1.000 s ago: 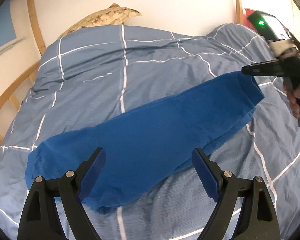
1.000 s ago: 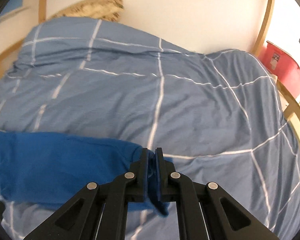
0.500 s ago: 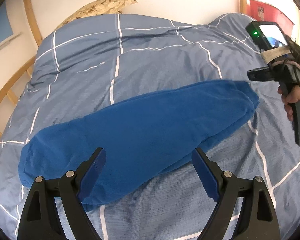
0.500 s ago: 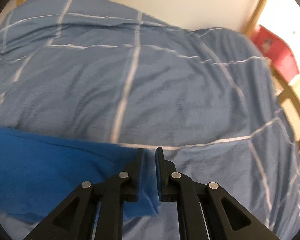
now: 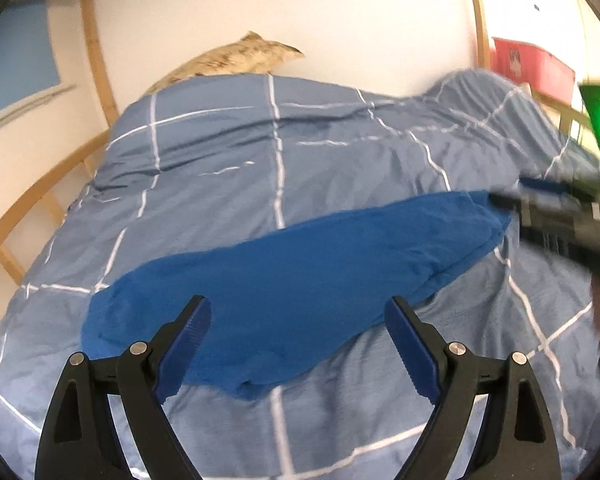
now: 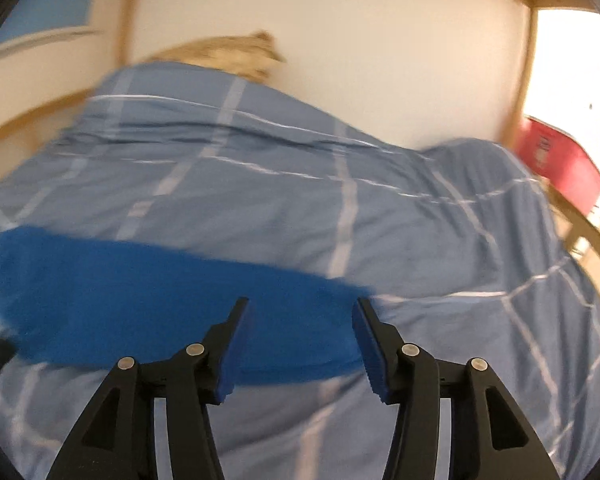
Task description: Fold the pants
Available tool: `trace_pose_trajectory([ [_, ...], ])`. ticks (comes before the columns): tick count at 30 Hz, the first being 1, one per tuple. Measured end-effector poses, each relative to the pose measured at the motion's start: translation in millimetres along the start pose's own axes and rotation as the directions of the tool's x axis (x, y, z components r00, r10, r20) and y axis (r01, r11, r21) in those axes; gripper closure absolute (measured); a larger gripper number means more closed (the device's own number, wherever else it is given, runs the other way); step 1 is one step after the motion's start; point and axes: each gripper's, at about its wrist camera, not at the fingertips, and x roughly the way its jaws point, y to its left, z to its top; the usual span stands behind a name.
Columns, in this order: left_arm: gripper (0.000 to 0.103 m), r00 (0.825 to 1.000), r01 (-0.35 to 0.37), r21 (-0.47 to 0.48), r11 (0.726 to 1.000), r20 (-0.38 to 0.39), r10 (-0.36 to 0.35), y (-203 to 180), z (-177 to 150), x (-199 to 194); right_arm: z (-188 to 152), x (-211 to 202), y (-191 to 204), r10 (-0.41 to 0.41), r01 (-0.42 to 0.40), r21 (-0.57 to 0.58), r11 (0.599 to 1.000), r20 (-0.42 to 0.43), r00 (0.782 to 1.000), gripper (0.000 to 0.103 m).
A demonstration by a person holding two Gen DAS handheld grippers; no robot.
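Note:
The blue pants (image 5: 300,280) lie folded lengthwise in a long strip across the bed's blue checked duvet (image 5: 300,160). My left gripper (image 5: 298,344) is open and empty, held above the strip's near edge. My right gripper (image 6: 301,340) is open and empty, just above the right end of the pants (image 6: 160,312). In the left wrist view it shows blurred (image 5: 511,198) at the strip's far right end.
A beige patterned pillow (image 5: 236,60) lies at the head of the bed against the white wall. Wooden bed frame rails (image 5: 32,208) run along the left. A red box (image 6: 555,160) stands beyond the bed's right side.
My right gripper has opened and let go of the end of the pants, which now lies flat on the duvet. Both cameras have tilted up a little. The left gripper stays open.

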Motion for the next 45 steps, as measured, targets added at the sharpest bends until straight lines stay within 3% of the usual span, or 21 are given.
trace_pose_trajectory([
  [4,0.011,1.000,0.002,-0.031,1.000,0.021,-0.001,37,-13,-23,-16,-36,49,0.168,-0.168,0.004,0.986,0.032,0.985,0.052],
  [10,0.011,0.994,-0.105,-0.087,0.991,0.007,0.106,109,-45,-42,-33,-50,111,0.351,-0.351,0.037,0.936,0.024,0.936,0.052],
  [15,0.011,0.974,-0.226,-0.105,0.968,-0.029,0.224,165,-74,-37,-50,-36,167,0.430,-0.428,0.047,0.903,-0.047,0.902,0.052],
  [20,0.011,0.961,-0.272,-0.057,0.960,-0.067,0.269,201,-98,-24,-64,-18,218,0.484,-0.484,0.036,0.875,-0.137,0.864,0.052],
  [23,0.011,0.962,-0.262,-0.016,0.965,-0.078,0.260,213,-107,-15,-70,-8,241,0.493,-0.498,0.015,0.867,-0.171,0.853,0.052],
  [26,0.011,0.976,-0.199,0.007,0.980,-0.085,0.199,224,-111,-4,-70,5,249,0.507,-0.507,0.052,0.860,-0.196,0.839,0.052],
  [29,0.015,0.986,-0.127,0.006,0.992,-0.105,0.127,238,-112,11,-71,17,253,0.489,-0.482,0.089,0.872,-0.210,0.847,0.054],
  [33,0.028,0.991,-0.033,0.002,0.999,-0.126,0.033,251,-108,29,-72,19,261,0.445,-0.437,0.083,0.896,-0.198,0.874,0.054],
  [36,0.032,0.988,0.026,-0.007,1.000,-0.151,-0.027,262,-103,46,-71,20,270,0.418,-0.412,0.070,0.908,-0.187,0.889,0.054],
  [42,0.041,0.979,0.077,0.025,0.997,-0.190,-0.071,269,-95,72,-69,28,278,0.385,-0.380,0.063,0.923,-0.200,0.901,0.055],
  [45,0.051,0.971,0.120,0.042,0.992,-0.215,-0.108,268,-95,84,-70,32,279,0.382,-0.376,0.070,0.924,-0.201,0.902,0.055],
])
